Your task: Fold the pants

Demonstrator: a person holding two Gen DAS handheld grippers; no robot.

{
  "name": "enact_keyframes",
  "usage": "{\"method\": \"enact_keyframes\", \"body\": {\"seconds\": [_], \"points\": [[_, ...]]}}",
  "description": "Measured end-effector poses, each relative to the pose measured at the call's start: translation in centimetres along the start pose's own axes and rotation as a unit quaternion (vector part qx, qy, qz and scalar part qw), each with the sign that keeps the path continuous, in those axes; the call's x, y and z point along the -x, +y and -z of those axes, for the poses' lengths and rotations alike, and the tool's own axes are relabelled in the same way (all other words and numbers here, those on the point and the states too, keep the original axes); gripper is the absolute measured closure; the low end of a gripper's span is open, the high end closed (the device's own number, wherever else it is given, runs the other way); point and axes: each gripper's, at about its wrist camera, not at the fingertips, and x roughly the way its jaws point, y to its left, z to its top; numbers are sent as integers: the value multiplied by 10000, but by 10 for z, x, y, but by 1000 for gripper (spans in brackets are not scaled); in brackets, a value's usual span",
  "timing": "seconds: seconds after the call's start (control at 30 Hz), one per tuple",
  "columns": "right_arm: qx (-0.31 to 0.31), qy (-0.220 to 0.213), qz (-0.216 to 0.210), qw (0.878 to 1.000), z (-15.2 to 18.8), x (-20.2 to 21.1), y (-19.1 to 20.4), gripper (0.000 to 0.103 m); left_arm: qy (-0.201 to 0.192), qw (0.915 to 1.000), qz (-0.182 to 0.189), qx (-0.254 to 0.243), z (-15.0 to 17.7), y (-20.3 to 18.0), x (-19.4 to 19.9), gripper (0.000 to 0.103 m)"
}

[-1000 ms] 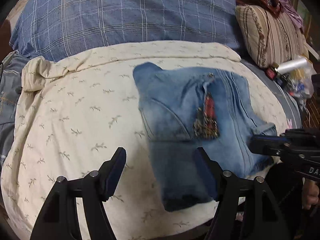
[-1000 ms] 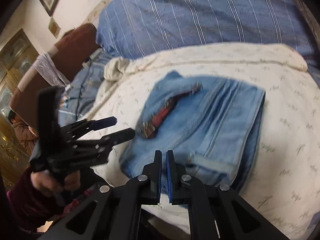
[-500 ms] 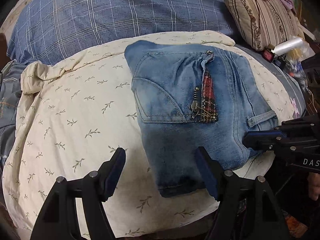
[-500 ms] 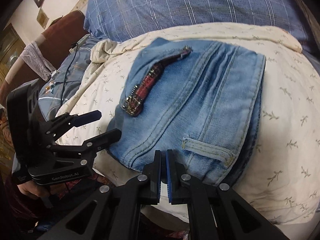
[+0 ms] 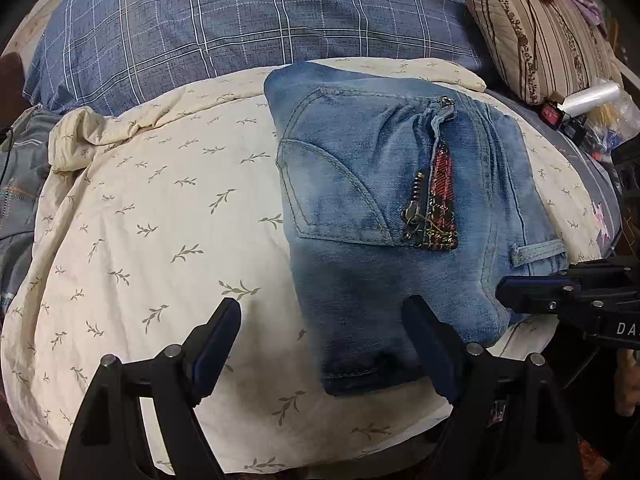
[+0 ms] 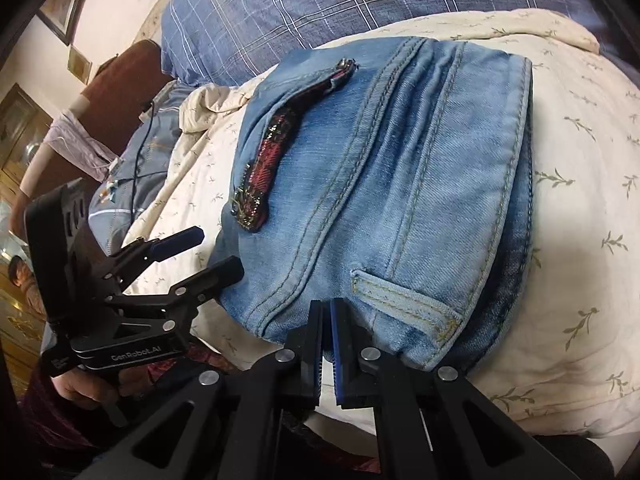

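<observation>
A folded pair of light blue jeans [image 5: 360, 184] lies on a cream leaf-print blanket [image 5: 140, 200], its zipper with a red plaid lining facing up. My left gripper [image 5: 320, 308] hovers over the jeans' near left corner. Its jaws are opening, one finger over the blanket and one over the denim, and the pads press on nothing. The right wrist view shows the same jeans [image 6: 400, 160] with a belt loop near the front. My right gripper [image 6: 326, 306] is shut at their near edge, with nothing seen between its pads. The left gripper [image 6: 216, 251] shows there at the left, and the right gripper [image 5: 508, 286] shows at the right of the left wrist view.
A blue plaid duvet [image 5: 240, 20] fills the back of the bed. A striped cushion [image 5: 532, 40] and small clutter [image 5: 580, 108] sit at the back right. A grey-blue garment [image 6: 148, 140] and a brown chair [image 6: 120, 80] lie left of the blanket.
Both cameras have drawn nearer to the jeans, which now look larger. The left jaws have spread wider. The right gripper has sunk toward the jeans' near edge, still shut.
</observation>
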Motion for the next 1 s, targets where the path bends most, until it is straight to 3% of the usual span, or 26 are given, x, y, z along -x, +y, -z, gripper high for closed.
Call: {"method": "enact_keyframes", "body": {"seconds": [0.37,0.53,0.87,1.0], "points": [[48,-47,-96,9999,3,3,-2,97,-82,9998,-167,-60,-1,-2,-1,13],[16,-43,-123,9999,1,0,-1,97,-108,9996,-240,-43,-2,0,-3,6],[-148,71,-352,9992,-6,10,-10,97,311,9988,162,344,-17,20,-1,2],[-19,-167,-344,9993,-21,37,-5,97,51,9988,248,412,-39,31,20,2]]}}
